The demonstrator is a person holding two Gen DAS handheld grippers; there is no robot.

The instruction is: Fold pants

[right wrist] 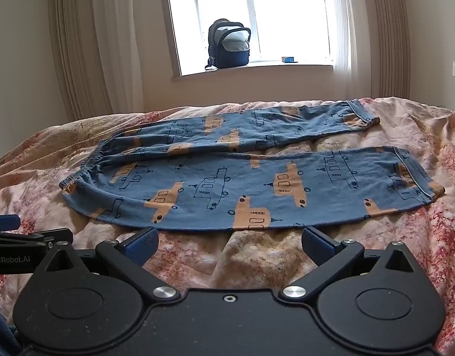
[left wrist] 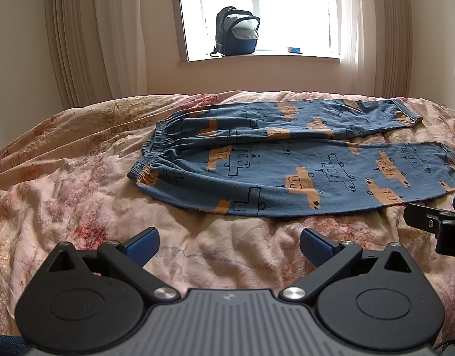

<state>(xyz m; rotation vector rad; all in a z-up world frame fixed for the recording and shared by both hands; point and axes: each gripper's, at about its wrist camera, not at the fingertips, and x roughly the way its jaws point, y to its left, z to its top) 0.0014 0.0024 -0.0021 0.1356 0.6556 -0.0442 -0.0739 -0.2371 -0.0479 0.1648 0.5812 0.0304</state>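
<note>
Blue pants [left wrist: 286, 160] with orange and outlined vehicle prints lie spread flat on the bed, waistband to the left, both legs running right and slightly apart. The right wrist view shows the same pants [right wrist: 242, 184] closer, the near leg's edge just ahead of my fingers. My left gripper [left wrist: 228, 241] hovers open over the bedspread, short of the pants near the waist end, nothing between its blue pads. My right gripper [right wrist: 229, 241] is open too, close to the near leg's lower edge. Each gripper shows at the edge of the other's view: right gripper [left wrist: 434, 222], left gripper [right wrist: 20, 234].
The bed has a rumpled pink floral bedspread [left wrist: 79, 207] that falls away at left and right. Behind it is a wall with a window; a dark backpack [left wrist: 236, 31] and a small blue object [left wrist: 295, 49] sit on the sill. Curtains [left wrist: 88, 29] hang on both sides.
</note>
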